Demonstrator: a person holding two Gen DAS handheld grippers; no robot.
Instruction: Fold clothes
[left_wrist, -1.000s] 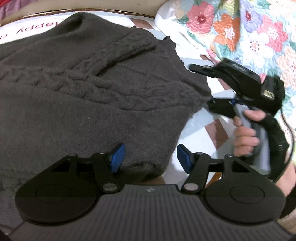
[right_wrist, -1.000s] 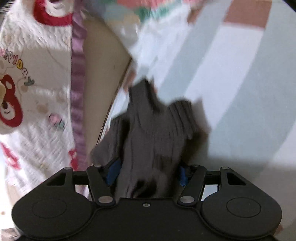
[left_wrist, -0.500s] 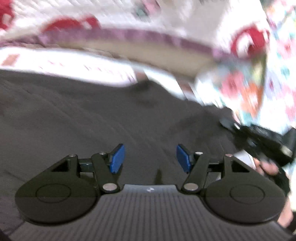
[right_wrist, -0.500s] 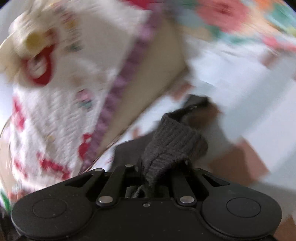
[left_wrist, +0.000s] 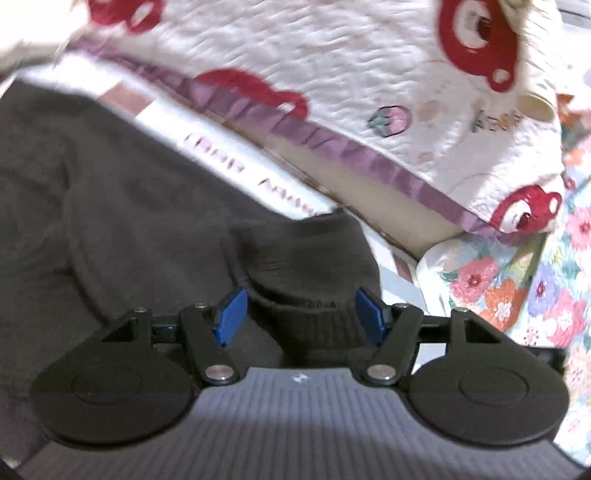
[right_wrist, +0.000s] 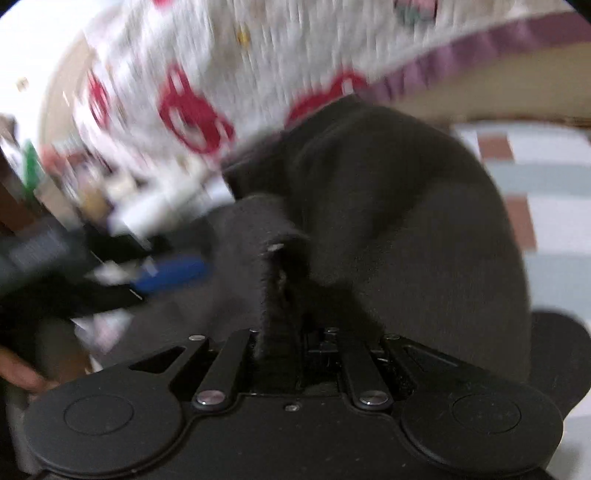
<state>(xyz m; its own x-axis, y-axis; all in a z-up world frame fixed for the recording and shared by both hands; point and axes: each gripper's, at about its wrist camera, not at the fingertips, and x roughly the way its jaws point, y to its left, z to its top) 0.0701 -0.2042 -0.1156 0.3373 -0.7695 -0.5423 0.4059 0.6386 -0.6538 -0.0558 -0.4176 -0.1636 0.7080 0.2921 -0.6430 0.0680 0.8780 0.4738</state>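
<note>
1. Left wrist view: your left gripper (left_wrist: 301, 315) sits over the dark knit sweater (left_wrist: 129, 229), its blue pads (left_wrist: 231, 315) set well apart.
2. A ribbed fold of the sweater lies between those pads. The jaws are opening, and neither pad presses on the knit.
3. The sweater is spread on the pale patchwork sheet (left_wrist: 391, 273), filling the left and middle of this view.
4. Beyond it you can see a white quilted cover (left_wrist: 332, 74) with red bear prints and a purple trim, and a floral quilt (left_wrist: 546, 295) to the right.
5. Right wrist view: your right gripper (right_wrist: 291, 343) is clamped nearly closed on a bunch of the sweater (right_wrist: 388, 206), which rises out of the jaws and drapes ahead of them.
6. This view is blurred, so you cannot tell which part of the garment is pinched.
7. At left in the same view you can make out the other gripper's blue pad (right_wrist: 173, 273) just beside the cloth, and a bit of a hand (right_wrist: 18, 373) at the lower left edge.
</note>
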